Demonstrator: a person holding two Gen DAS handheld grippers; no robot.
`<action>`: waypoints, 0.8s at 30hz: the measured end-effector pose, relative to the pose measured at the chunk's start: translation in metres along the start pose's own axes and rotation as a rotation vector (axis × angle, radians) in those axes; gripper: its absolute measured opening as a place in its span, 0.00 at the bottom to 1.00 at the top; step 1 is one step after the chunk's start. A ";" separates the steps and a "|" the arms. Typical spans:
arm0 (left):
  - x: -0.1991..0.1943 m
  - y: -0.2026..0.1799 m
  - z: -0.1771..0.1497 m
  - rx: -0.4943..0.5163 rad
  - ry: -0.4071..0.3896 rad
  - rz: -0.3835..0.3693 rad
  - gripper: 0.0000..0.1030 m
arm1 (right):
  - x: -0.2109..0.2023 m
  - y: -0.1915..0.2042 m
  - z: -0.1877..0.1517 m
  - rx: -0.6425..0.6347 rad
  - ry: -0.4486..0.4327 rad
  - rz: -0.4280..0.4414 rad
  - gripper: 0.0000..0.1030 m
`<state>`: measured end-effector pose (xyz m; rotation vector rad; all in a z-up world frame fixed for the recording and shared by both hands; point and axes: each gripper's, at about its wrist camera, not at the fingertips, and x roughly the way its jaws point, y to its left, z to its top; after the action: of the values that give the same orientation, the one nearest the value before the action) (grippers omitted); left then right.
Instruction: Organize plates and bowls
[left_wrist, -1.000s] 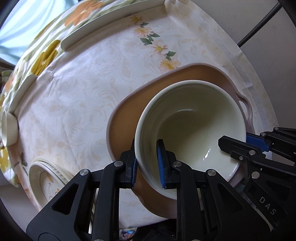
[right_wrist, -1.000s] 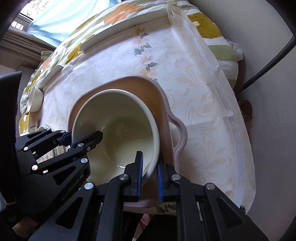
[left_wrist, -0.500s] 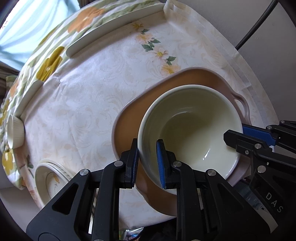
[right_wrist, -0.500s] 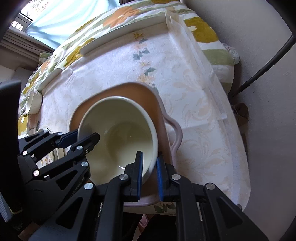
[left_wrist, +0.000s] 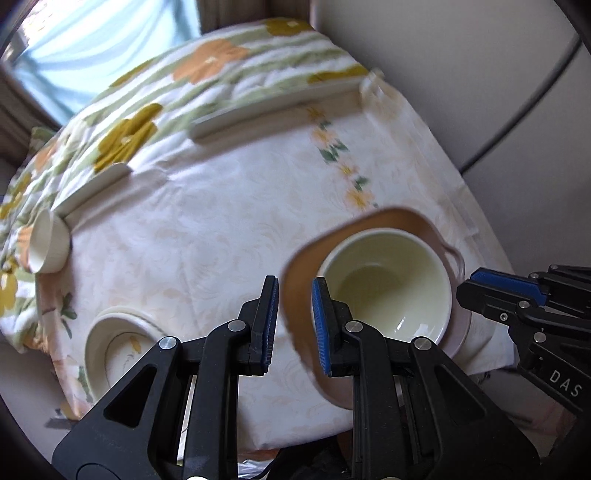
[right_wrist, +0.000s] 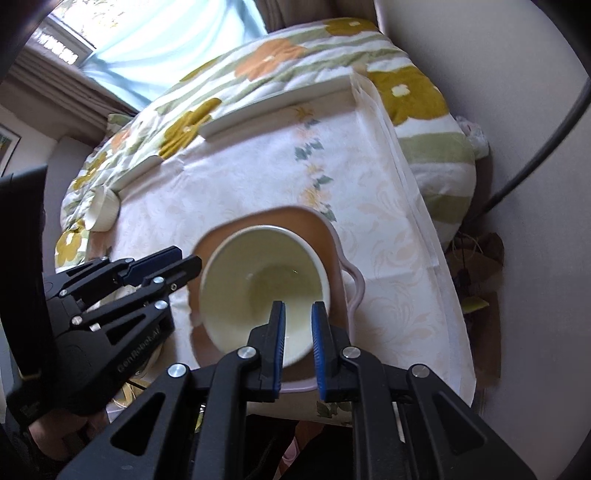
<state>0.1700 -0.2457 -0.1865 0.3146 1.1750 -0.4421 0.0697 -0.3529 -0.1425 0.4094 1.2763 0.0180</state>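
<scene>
Left wrist view shows the left gripper (left_wrist: 294, 325) with its blue-padded fingers apart and nothing between them, hanging above the near-left rim of the pink handled dish (left_wrist: 295, 295). A cream bowl (left_wrist: 388, 291) sits inside that dish, at the near right of the table. Only this view shows a patterned plate (left_wrist: 122, 350) at the near left edge. A small white ribbed cup (left_wrist: 48, 242) stands at the far left, close to one of two flat white plates (left_wrist: 273, 107) that lie along the far edge. The right gripper (left_wrist: 517, 295) enters from the right, just beside the dish (whether its fingers are parted cannot be told from here).

Right wrist view shows the right gripper (right_wrist: 297, 343) with fingers parted, one on each side of the bowl (right_wrist: 258, 288) near wall but not pressing it. The dish (right_wrist: 332, 236) and its loop handle show on the right. The left gripper (right_wrist: 162, 266) is at the left, clear of the bowl's rim. Only here does a dark cable (right_wrist: 535, 147) run down the pale wall to the floor.

The tablecloth (right_wrist: 258, 177) is white with a faint leaf print and a flower stripe; behind it lie a floral blanket (right_wrist: 277, 59) and a curtained window (right_wrist: 155, 40). Count: one bowl, one dish, one cup, three plates.
</scene>
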 end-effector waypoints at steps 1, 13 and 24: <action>-0.008 0.008 -0.001 -0.030 -0.023 0.002 0.16 | -0.002 0.005 0.003 -0.023 -0.006 0.011 0.13; -0.084 0.156 -0.022 -0.457 -0.258 0.148 0.70 | -0.002 0.117 0.068 -0.420 -0.128 0.199 0.99; -0.092 0.281 -0.045 -0.656 -0.295 0.244 0.94 | 0.035 0.245 0.126 -0.641 -0.236 0.283 0.99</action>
<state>0.2421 0.0354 -0.1144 -0.1736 0.9175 0.1203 0.2491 -0.1530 -0.0711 0.0295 0.9077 0.5875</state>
